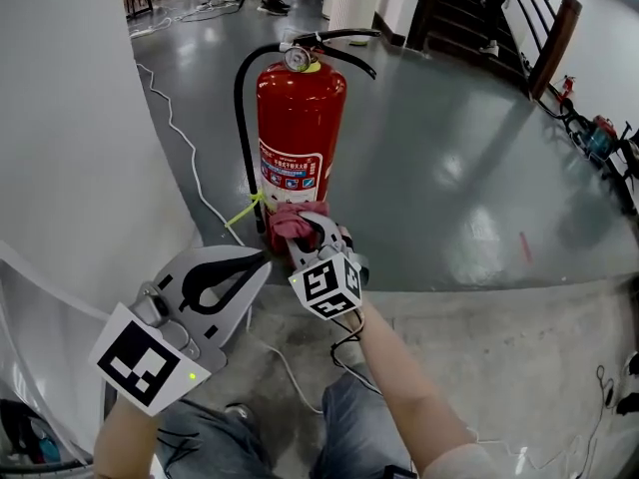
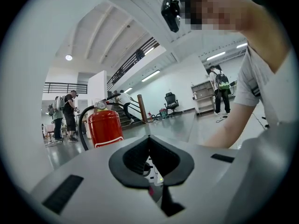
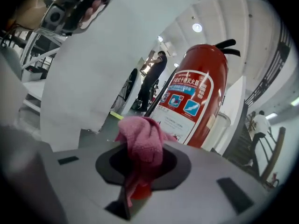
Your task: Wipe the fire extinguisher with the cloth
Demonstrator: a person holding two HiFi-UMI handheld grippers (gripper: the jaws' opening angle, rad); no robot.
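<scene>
The fingers (image 3: pixel 105 164) of my right gripper (image 3: pixel 139 183) are clenched on a pink cloth (image 3: pixel 140 141), which bunches up out of them in a loose wad. Just past that wad stands the fire extinguisher (image 3: pixel 198 92), upright. The cloth sits low against the front of its red body, under the printed label (image 3: pixel 187 99). I cannot tell whether the fabric actually touches the metal.

In the head view, the right gripper (image 1: pixel 305 230) reaches forward from its marker cube (image 1: pixel 326 285). The pink cloth (image 1: pixel 290 220) covers the foot of the fire extinguisher (image 1: pixel 300 118). Above the fingers are the label (image 1: pixel 292 173) and, at the top, the pressure gauge (image 1: pixel 297 59). A black hose (image 1: pixel 240 108) curves down the side to the left of the fingers. A yellow tie (image 1: pixel 248 208) hangs just left of the cloth.

My left gripper (image 1: pixel 262 259) sits left of the right one and nearer to me, its tips aimed towards the marker cube. Its fingers (image 2: pixel 121 160) are pressed together on nothing. From them the fire extinguisher (image 2: pixel 105 127) stands off ahead and to the left.

Everything stands on a grey glossy floor (image 1: pixel 449 148). A white cable (image 1: pixel 175 133) trails along it to the left of both grippers, beside a white wall (image 1: pixel 70 118).
</scene>
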